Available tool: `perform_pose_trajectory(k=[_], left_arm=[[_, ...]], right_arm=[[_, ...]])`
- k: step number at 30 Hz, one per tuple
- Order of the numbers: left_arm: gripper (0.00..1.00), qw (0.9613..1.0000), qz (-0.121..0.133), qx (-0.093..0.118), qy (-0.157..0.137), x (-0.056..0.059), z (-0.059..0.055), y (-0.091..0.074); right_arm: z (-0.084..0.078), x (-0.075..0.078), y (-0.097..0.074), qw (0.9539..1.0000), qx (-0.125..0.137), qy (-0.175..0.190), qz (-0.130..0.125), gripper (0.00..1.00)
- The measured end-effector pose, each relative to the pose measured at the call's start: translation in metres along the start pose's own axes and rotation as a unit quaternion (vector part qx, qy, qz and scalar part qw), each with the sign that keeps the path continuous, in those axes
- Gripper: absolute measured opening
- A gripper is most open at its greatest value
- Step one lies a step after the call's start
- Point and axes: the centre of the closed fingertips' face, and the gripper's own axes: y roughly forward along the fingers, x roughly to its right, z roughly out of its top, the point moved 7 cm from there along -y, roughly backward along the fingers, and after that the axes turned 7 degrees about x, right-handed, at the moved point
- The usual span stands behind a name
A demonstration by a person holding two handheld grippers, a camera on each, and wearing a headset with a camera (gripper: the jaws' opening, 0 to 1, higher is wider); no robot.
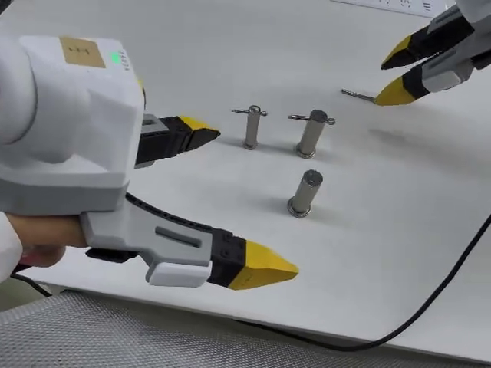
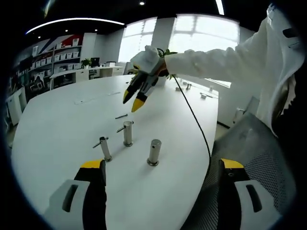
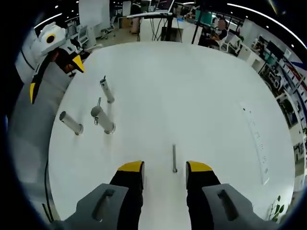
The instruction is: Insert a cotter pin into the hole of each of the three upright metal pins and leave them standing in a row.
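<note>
Three upright metal pins stand on the white table. The far-left pin and the far-right pin each carry a cotter pin through the top. The nearer pin has a bare top. A loose cotter pin lies flat on the table, its end at the lower tip of my right gripper, which is open. In the right gripper view this cotter pin lies just ahead, between the open jaws of my right gripper. My left gripper is open and holds nothing, left of the pins.
A black cable runs across the table's near right corner. A grey mesh chair sits below the near edge. A white power strip lies at the far edge. Open tabletop surrounds the pins.
</note>
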Motion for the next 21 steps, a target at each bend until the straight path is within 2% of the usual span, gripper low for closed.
perform_pose_trajectory(k=[3, 5, 9, 11, 14, 15, 16, 17, 21], left_arm=[[0.96, 1.0000, 0.000, -0.002, 0.001, -0.001, -0.002, 0.000], [0.96, 1.0000, -0.001, -0.002, -0.002, -0.001, -0.002, -0.001], [0.96, 1.0000, -0.001, -0.004, -0.005, -0.005, -0.007, -0.003], [0.95, 1.0000, 0.000, -0.004, -0.008, -0.003, -0.007, -0.003], [0.93, 0.9999, 0.003, 0.001, -0.014, -0.004, -0.005, -0.003], [0.93, 0.9999, 0.006, 0.004, -0.014, -0.005, -0.005, -0.004], [0.92, 0.9999, 0.006, 0.007, -0.013, -0.006, -0.004, -0.005], [0.92, 0.9999, 0.007, 0.008, -0.013, -0.006, -0.004, -0.005], [0.92, 0.9999, 0.006, 0.006, -0.014, -0.007, -0.003, -0.004]], right_arm=[[-0.007, 0.006, 0.009, 0.9998, -0.021, -0.002, 0.000, 0.23], [-0.009, 0.008, 0.014, 0.9998, -0.021, 0.006, 0.002, 0.21], [-0.008, 0.004, 0.018, 0.9994, -0.032, 0.011, 0.006, 0.16], [-0.010, 0.002, 0.021, 0.9992, -0.037, 0.014, 0.001, 0.16], [-0.013, 0.004, 0.024, 0.9992, -0.035, 0.016, -0.008, 0.15], [-0.011, 0.002, 0.023, 0.9993, -0.024, 0.028, -0.002, 0.13], [-0.010, 0.004, 0.023, 0.9992, -0.018, 0.035, -0.008, 0.11], [-0.011, 0.003, 0.024, 0.9992, -0.020, 0.035, -0.007, 0.10], [-0.010, -0.002, 0.024, 0.9987, -0.020, 0.047, 0.006, 0.04]])
